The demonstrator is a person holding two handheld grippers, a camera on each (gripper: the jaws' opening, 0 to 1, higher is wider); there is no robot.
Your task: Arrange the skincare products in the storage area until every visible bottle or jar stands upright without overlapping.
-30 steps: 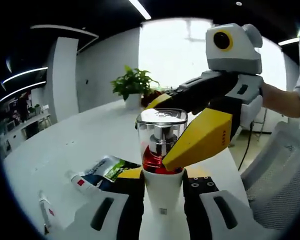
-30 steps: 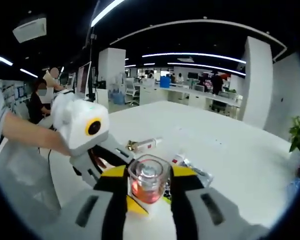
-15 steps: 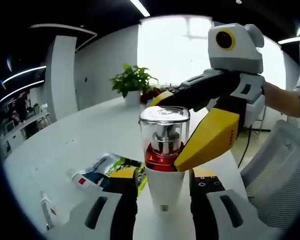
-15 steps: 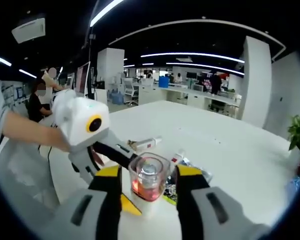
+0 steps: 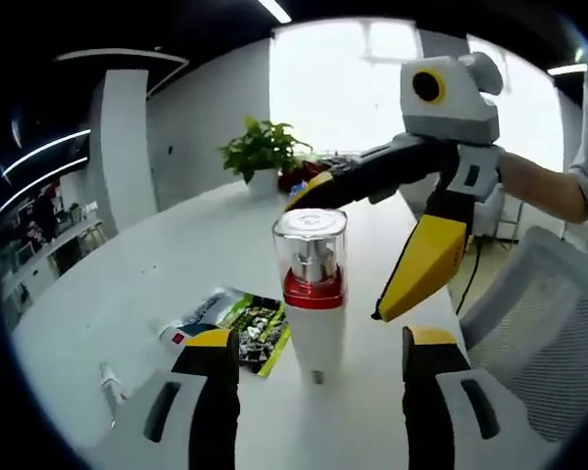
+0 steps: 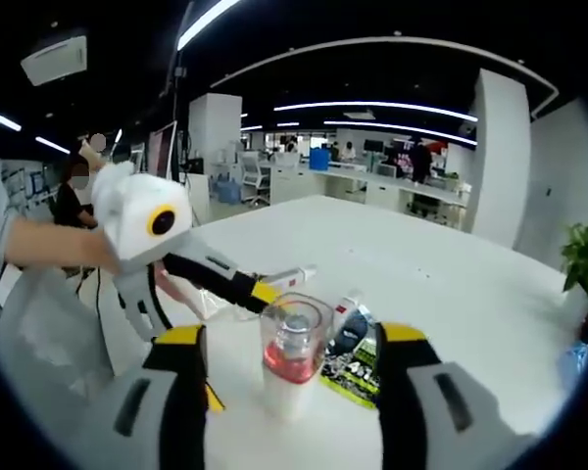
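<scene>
Between the spread jaws of the left gripper (image 5: 318, 377), in the left gripper view, a bottle (image 5: 313, 294) stands upright on the white table (image 5: 127, 284). Its body is white, with a red collar and a clear cap over a silver pump. Neither jaw touches the bottle; a clear gap shows on each side.

Right of the bottle in this view, the right gripper (image 5: 358, 245) enters from the upper right. Its jaws are wide apart: the upper one ends just behind the cap, and the lower yellow one hangs beside the red collar, apart from it. A hand and sleeve hold it at the right edge.

Left of the left jaw, a flat sachet (image 5: 245, 318) with green and dark print lies on the table, near the bottle's base. Two tubes (image 5: 113, 382) lie further left, one partly hidden by the jaw. A potted plant (image 5: 265, 157) stands beyond the bottle.

From the right gripper view, the same bottle (image 6: 292, 367) stands upright between that gripper's (image 6: 294, 377) own wide jaws, untouched by either. The sachet (image 6: 358, 357) lies just right of it, ahead of the right jaw. The left gripper (image 6: 245, 294) enters from the left, its jaws open. A tube (image 6: 284, 279) lies on the table (image 6: 451, 294) beyond it.
</scene>
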